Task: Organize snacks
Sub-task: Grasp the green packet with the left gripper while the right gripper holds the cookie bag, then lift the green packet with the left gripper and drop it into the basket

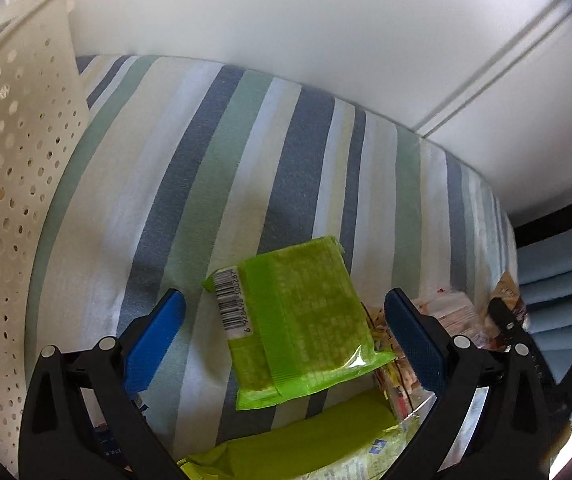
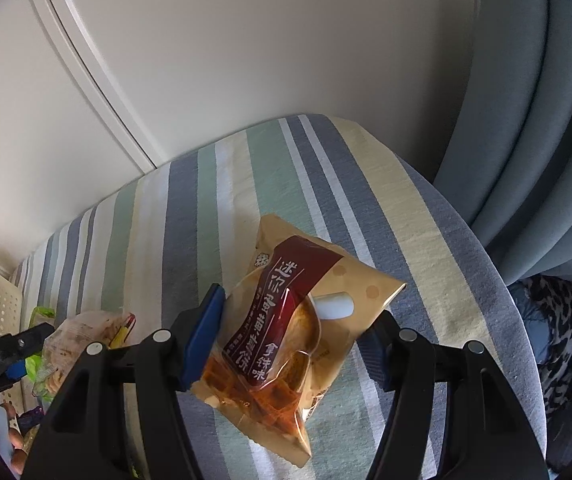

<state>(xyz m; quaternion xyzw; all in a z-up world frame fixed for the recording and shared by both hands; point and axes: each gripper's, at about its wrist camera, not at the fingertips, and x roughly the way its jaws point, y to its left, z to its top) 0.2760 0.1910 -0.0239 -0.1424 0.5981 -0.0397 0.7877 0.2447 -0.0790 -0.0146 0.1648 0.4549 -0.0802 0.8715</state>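
Your right gripper's [image 2: 289, 336] right finger is hidden behind the waffle packet [image 2: 286, 344]. In the left wrist view a second green packet [image 1: 305, 440] is cut off by the bottom edge, and the snacks by the striped cloth's [image 1: 222, 168] right edge are too covered to identify. The perforated basket [image 1: 10, 184] runs off left.
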